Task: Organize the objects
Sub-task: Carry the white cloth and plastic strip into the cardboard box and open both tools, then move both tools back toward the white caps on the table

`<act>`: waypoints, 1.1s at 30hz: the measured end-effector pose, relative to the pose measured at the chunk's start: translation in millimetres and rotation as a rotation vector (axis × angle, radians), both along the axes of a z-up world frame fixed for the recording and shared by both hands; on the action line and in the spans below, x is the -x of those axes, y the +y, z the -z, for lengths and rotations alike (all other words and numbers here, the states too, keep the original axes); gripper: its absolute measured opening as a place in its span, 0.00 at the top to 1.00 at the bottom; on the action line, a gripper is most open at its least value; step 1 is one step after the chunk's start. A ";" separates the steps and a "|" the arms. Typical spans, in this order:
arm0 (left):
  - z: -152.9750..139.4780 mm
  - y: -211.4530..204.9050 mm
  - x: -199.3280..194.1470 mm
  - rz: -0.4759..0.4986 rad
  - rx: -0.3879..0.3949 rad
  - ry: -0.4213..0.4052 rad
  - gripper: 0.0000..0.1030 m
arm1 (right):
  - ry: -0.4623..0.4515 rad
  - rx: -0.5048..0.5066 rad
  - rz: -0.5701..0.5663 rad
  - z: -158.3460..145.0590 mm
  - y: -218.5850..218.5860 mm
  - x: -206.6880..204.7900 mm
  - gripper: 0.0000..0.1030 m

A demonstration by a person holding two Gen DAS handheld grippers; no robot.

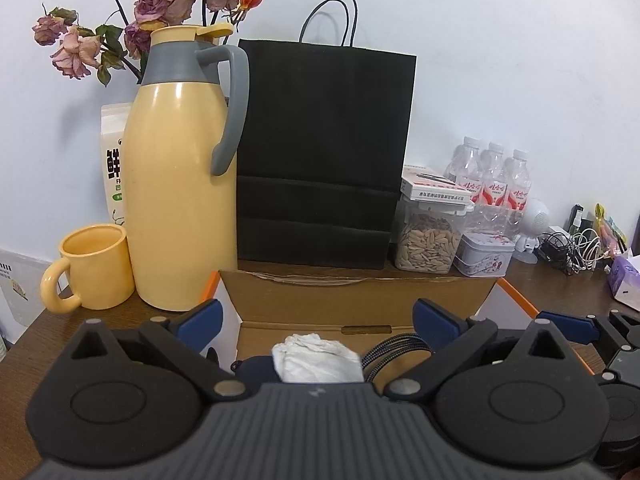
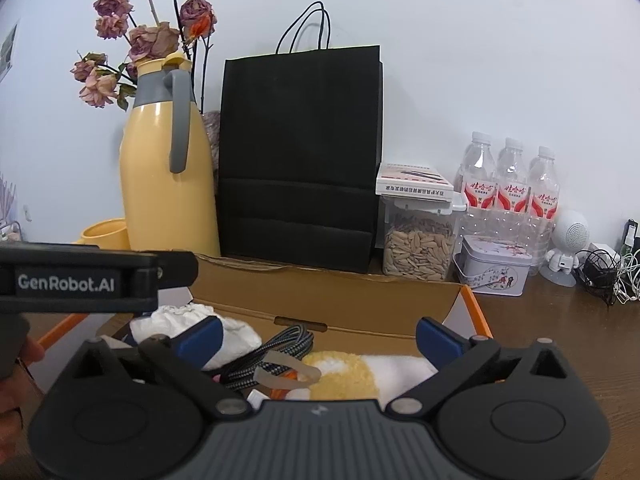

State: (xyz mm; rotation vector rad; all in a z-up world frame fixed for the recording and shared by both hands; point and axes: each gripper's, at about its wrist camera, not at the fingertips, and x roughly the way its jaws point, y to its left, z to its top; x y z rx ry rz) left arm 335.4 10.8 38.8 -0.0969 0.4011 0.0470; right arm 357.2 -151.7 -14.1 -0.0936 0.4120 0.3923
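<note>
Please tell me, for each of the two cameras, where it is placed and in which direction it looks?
Left wrist: on the left gripper, jaws open, facing the open cardboard box and tall yellow thermos jug; the right gripper's edge shows.
Right wrist: on the right gripper, jaws open, over the box's braided cable and yellow-white cloth; the left gripper and a hand show.
Shared: box, jug, black paper bag.

Both wrist views look forward and slightly down from low over the near edge of the desk (image 1: 100, 322), close above the open cardboard box (image 1: 360, 296), facing the far wall. The left view sits further left, tight to the yellow jug (image 1: 182, 184); the right view sits further right. Both share the box, jug, black bag (image 2: 300, 152) and water bottles (image 2: 512, 184)
</note>
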 end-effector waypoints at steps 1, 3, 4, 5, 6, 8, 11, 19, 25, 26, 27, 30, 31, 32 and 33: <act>-0.5 -0.4 1.7 0.002 0.000 -0.003 0.00 | -0.001 0.003 0.000 -0.3 -0.3 1.1 0.00; -2.0 -1.1 6.9 0.003 -0.004 -0.011 0.00 | -0.003 0.009 -0.002 -1.0 -1.4 4.1 0.00; -2.6 -1.3 9.3 0.002 -0.005 -0.015 0.00 | -0.005 0.010 -0.003 -1.4 -2.2 5.9 0.00; -3.2 -1.2 12.4 0.002 -0.005 -0.019 0.00 | -0.006 0.012 -0.005 -2.0 -3.1 8.2 0.00; -4.2 -1.3 15.5 0.002 -0.004 -0.021 0.00 | -0.007 0.014 -0.006 -2.6 -3.8 10.0 0.00; -5.5 -1.3 21.9 0.003 -0.003 -0.023 0.00 | -0.011 0.016 -0.008 -3.7 -5.9 15.1 0.00; -7.7 -0.6 34.4 0.003 -0.003 -0.029 0.00 | -0.019 0.019 -0.013 -6.5 -8.3 24.2 0.00; -13.8 5.8 85.1 0.010 0.000 -0.033 0.00 | -0.037 0.027 -0.028 -13.6 -27.1 66.8 0.00; -1.1 11.7 123.4 0.014 -0.017 0.002 0.00 | 0.012 0.083 -0.043 4.7 -51.6 104.8 0.00; 3.2 11.7 128.7 0.016 -0.020 0.015 0.00 | 0.030 0.096 -0.045 10.5 -54.9 110.3 0.00; 7.8 11.5 133.3 0.020 -0.023 0.028 0.00 | 0.046 0.108 -0.046 15.8 -57.3 115.1 0.00; 21.8 11.5 142.3 0.023 -0.033 0.077 0.00 | 0.100 0.141 -0.053 32.7 -64.2 127.5 0.00; 27.3 12.0 145.1 0.023 -0.032 0.093 0.00 | 0.115 0.149 -0.054 37.2 -66.0 130.3 0.00; 32.4 12.6 148.0 0.023 -0.031 0.109 0.00 | 0.128 0.155 -0.054 41.4 -67.3 132.8 0.00; 37.1 13.4 150.1 0.021 -0.028 0.124 0.00 | 0.139 0.160 -0.053 45.2 -68.4 135.1 0.01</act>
